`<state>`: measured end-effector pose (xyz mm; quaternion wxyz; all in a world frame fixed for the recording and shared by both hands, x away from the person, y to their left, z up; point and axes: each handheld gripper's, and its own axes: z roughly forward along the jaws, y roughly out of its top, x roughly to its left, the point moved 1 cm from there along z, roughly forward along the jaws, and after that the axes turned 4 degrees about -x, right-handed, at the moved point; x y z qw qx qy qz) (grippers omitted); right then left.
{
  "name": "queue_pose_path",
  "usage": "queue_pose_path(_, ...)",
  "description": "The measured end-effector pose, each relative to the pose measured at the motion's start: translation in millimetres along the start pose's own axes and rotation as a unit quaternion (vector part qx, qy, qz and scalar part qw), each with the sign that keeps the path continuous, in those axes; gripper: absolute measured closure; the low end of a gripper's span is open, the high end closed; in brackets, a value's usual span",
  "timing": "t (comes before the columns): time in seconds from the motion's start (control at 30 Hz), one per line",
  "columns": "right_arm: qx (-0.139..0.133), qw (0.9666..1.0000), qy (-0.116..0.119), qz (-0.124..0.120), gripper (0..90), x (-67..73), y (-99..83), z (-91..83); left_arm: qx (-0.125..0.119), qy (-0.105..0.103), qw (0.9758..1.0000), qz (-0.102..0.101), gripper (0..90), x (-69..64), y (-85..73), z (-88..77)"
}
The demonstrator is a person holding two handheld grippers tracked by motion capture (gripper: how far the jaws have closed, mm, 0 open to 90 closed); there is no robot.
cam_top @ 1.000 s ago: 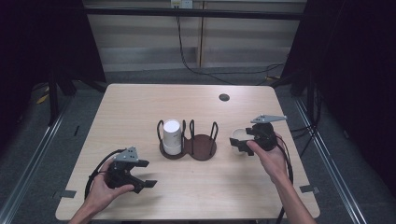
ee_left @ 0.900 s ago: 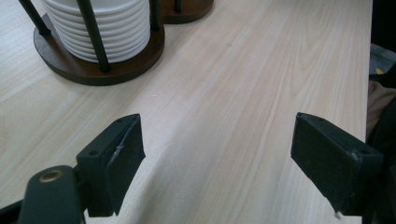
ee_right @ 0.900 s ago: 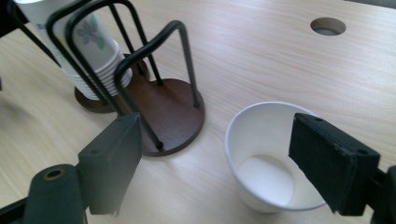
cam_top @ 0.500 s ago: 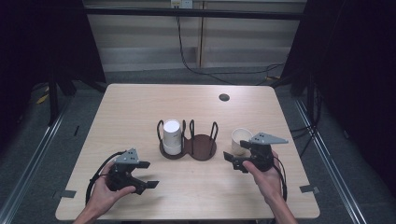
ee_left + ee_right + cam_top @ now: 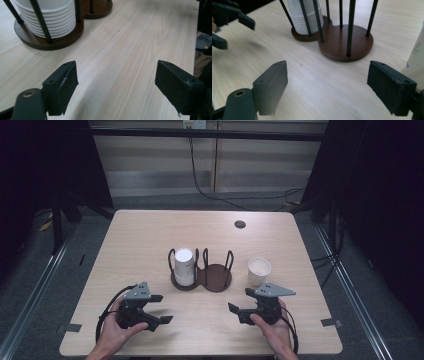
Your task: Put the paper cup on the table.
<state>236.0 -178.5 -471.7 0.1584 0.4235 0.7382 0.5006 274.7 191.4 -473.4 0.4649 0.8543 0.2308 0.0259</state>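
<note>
The single paper cup (image 5: 259,270) stands upright on the counter (image 5: 150,235), mouth up, just to the right of the dark wooden two-ring cup holder (image 5: 202,275) and apart from it. In the right gripper view its white wall (image 5: 417,57) rises at the right edge, close behind the right-hand jaw. Its long axis is vertical, and it narrows toward the base.

It looks light and thin-walled, so it should lift with almost no effort but will dent or go oval under a hard pinch (the rolled rim is the stiffest part). A smooth, slightly waxy wall could slip, so I would take it across the upper half of the wall just under the rim, squeezing gently, and keep it upright. Empty and light as it is, a sideways nudge would probably tip it.

The stack of paper cups (image 5: 184,266) sits in the holder's left ring, mouth up too; the right ring is empty.

The right gripper (image 5: 244,304) lies near the counter's front edge, short of the lone cup; its jaws have just been opening and stand wide with nothing between them. The left gripper (image 5: 159,309) rests at the front left, jaws also spread wide and empty, with bare wood between them in its own view.
</note>
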Motion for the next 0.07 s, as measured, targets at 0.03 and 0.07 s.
queue_pose_path(0.03, 0.000, 1.0000, 0.000, 0.000, 16.2, 0.0, 0.0, 0.0, 0.000, 0.000, 1.0000, 0.000, 18.3, 0.0, 0.0, 0.0)
queue_pose_path(0.07, 0.012, 0.9999, -0.010, -0.002, 16.0, -2.1, -5.5, 5.7, -0.002, -0.001, 1.0000, -0.001, 17.7, 0.5, -0.3, 0.2)
